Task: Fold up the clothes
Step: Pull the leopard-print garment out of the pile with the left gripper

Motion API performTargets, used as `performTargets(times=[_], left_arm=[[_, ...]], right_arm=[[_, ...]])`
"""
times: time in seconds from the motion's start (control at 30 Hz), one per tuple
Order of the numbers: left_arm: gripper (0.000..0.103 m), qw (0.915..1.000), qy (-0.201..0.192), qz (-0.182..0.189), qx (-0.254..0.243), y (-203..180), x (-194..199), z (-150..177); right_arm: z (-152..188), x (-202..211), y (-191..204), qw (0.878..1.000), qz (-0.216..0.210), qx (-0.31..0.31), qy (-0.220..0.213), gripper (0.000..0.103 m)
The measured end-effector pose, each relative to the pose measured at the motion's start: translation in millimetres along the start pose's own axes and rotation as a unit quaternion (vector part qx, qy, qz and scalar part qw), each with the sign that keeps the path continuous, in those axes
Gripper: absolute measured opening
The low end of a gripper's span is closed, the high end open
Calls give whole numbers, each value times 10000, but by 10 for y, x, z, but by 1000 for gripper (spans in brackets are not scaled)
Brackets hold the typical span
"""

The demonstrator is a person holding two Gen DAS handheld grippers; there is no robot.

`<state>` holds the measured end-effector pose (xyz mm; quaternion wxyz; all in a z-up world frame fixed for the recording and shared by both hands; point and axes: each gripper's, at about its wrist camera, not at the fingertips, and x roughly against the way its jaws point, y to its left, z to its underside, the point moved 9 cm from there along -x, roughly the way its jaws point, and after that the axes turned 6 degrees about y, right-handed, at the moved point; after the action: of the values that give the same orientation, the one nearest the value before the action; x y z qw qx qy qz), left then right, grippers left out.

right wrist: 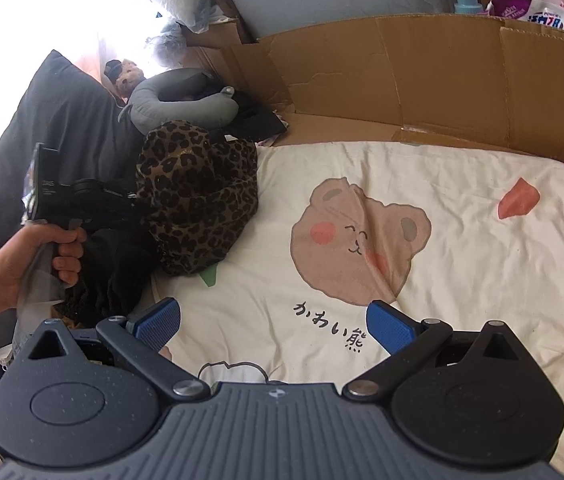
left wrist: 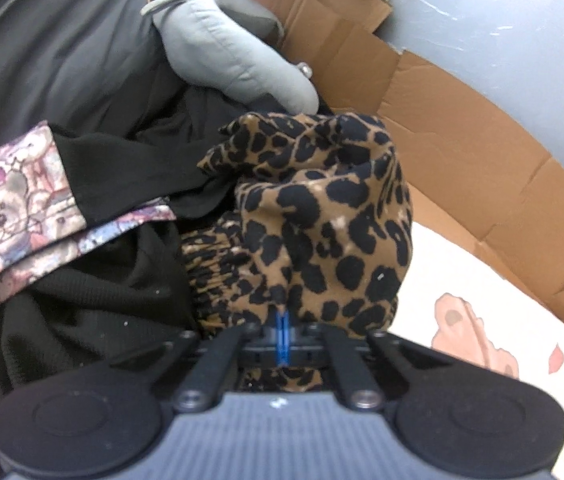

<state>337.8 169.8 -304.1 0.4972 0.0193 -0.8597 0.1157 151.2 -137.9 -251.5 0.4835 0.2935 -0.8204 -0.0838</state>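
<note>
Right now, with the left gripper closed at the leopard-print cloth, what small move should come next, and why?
Probably lift the left gripper and draw the leopard-print cloth over onto the bare bear-print sheet. The jaws look shut on a fold of it, it is still bunched against the black clothes, and the right gripper hangs open over the sheet, free to help spread it.

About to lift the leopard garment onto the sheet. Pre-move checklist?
1. Left tool shut on leopard-print garment: ok.
2. Only one layer pinched: cannot tell.
3. Garment free of the black clothes beside it: cannot tell, they touch.
4. Right tool open and empty: ok.
5. Bear-print sheet bare for laying out: ok.
6. Neck pillow off the garment: cannot tell.
</note>
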Motion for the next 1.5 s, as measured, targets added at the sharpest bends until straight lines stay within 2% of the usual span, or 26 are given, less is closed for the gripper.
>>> performTargets(times=[0.3,0.57,0.9,1.07,1.27,1.37,1.5], left_arm=[[0,9976,-35,509,-460,-392,244,237],[0,9941,157,764,-759,-609,319,603],[0,9873,643,1034,-1024,-653,384,1085],[0,9828,832,1120,-1207,-665,440,1361],[0,9780,1156,1252,-1205,-614,480,1640],[0,9746,1271,1322,-1284,-574,508,1694],[0,9640,1451,1613,-1535,-600,611,1821]], right_arm=[[30,-55,-1,9999,-89,-83,66,102],[57,-67,-13,9998,-81,-113,114,102],[78,-93,-26,9998,-88,-145,135,101],[113,-130,15,9997,-131,-76,201,101],[151,-162,48,9995,-167,-30,279,101],[174,-178,58,9993,-180,-20,320,101],[215,-217,85,9990,-205,14,396,101]])
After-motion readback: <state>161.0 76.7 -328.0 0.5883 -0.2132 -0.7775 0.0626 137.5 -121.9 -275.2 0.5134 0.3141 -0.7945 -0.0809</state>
